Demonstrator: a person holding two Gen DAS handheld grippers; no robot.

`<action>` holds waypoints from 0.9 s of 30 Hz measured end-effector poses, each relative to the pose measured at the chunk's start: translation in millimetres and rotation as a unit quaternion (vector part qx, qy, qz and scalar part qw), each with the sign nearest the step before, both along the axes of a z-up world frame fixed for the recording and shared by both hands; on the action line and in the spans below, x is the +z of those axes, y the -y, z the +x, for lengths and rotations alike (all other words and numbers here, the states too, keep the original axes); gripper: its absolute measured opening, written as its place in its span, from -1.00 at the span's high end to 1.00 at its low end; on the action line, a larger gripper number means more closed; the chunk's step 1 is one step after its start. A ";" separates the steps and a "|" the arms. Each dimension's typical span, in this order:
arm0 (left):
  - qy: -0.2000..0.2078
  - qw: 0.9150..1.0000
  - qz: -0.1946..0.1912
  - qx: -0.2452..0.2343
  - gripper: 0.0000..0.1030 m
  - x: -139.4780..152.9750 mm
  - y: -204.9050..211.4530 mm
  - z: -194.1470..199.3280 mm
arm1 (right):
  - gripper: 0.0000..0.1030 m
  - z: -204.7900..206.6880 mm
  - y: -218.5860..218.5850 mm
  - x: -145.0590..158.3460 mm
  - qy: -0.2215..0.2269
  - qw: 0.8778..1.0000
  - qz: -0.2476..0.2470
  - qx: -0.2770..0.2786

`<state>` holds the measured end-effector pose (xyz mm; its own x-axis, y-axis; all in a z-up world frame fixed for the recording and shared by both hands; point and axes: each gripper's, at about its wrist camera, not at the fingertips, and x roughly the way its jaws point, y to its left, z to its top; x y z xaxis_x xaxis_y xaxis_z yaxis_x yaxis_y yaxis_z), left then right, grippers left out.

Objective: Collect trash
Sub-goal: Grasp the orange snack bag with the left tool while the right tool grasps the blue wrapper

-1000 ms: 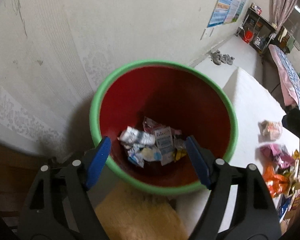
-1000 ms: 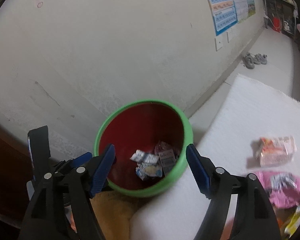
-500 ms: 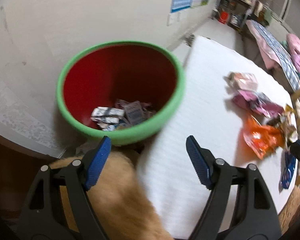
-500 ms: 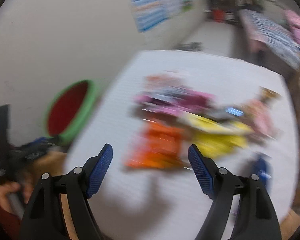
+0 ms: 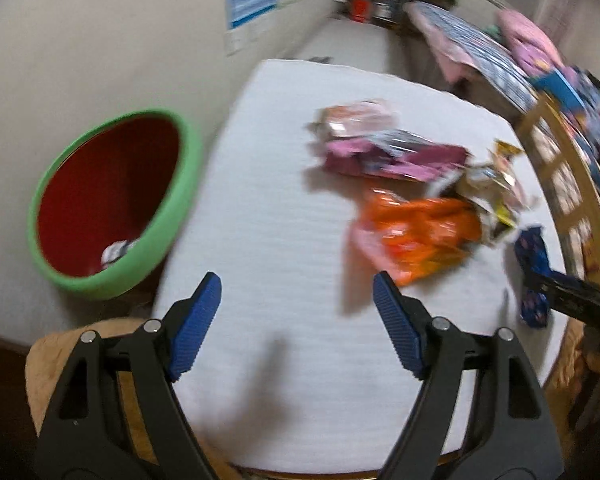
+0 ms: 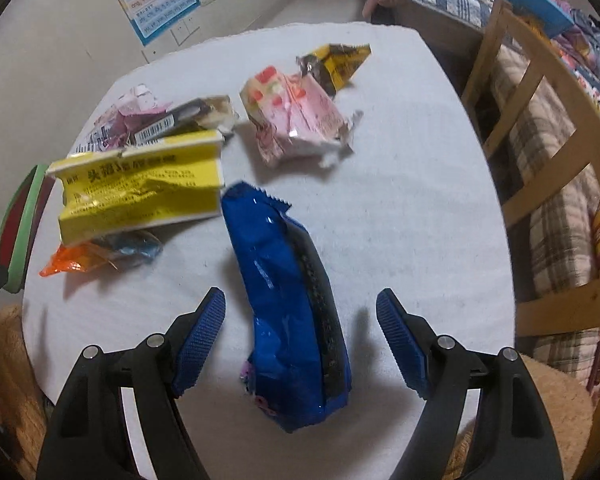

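- My left gripper [image 5: 297, 322] is opening over bare table [image 5: 267, 208], nothing between its pads.
- My right gripper [image 6: 300, 338] stands open astride the blue wrapper [image 6: 287, 312] (not touching it).
- Other wrappers [image 6: 139, 196] lie beyond; bin [image 5: 111, 200] at the table's left edge.

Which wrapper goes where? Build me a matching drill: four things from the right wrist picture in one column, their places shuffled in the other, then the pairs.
Things
1. blue wrapper
2. yellow packet
3. pink wrapper
4. green-rimmed bin

Places
A. at the left edge of the picture, beside the table
B. lying between the open fingers of the right gripper, untouched
C. mid-table, beyond the blue one
D. left side of the table, over an orange wrapper

Pairs: 1-B, 2-D, 3-C, 4-A
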<state>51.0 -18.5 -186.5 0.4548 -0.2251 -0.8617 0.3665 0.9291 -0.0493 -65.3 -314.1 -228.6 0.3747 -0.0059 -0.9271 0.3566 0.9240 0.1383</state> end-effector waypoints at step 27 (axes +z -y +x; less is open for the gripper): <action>-0.012 0.964 0.136 -0.227 -0.27 -52.4 134.2 2.3 | 0.46 -13.8 -8.2 5.1 0.039 0.997 0.067 0.022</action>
<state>53.3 -152.7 -238.9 0.3413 -0.1608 -0.9261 0.7403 0.6531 0.1594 -79.1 -305.9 -223.6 0.4425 0.1347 -0.8866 0.2997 0.9096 0.2877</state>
